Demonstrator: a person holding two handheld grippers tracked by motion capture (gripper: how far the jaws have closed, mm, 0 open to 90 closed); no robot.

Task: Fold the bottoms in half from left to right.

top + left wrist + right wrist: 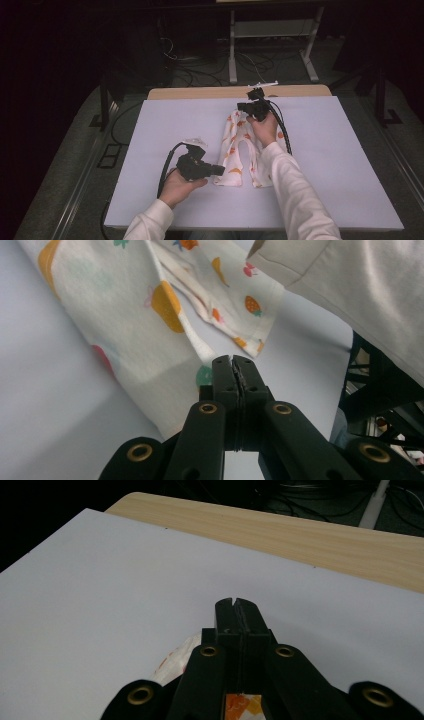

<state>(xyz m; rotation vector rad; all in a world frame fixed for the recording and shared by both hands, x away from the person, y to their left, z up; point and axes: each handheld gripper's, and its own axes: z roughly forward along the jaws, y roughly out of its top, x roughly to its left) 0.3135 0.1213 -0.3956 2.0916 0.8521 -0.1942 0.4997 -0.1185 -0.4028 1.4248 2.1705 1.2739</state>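
Dark room beyond, cables on the floor past the wooden table; on top, a white board as work surface.

At far left of the board, nothing but bare white. Then the left gripper, lying low and pointing across the board to the right. Jaws pressed together, and in the left gripper view a raised fold of cloth runs straight into the tips: apparently pinching the hem edge of the near left leg of the trousers.

Ahead of those jaws and to both sides, small fruit-print trousers, flat on the board, both legs toward the person, waist at the far end. Long axis near to far, so crosswise to the left jaws. Right forearm in a pale sleeve crosses just past the second leg.

Further right and farther off, the right gripper at the waist end, pointing away toward the table's far edge. Jaws pressed together; no cloth visible at the tips, only bare board ahead and wood beyond. Printed cloth shows below and behind the tips, under the jaw arms; cannot tell whether any is caught farther back.

Probably a fold or lift along the long axis: left hand nearer the leg hems, right hand nearer the waistband, garment stretched between the two.
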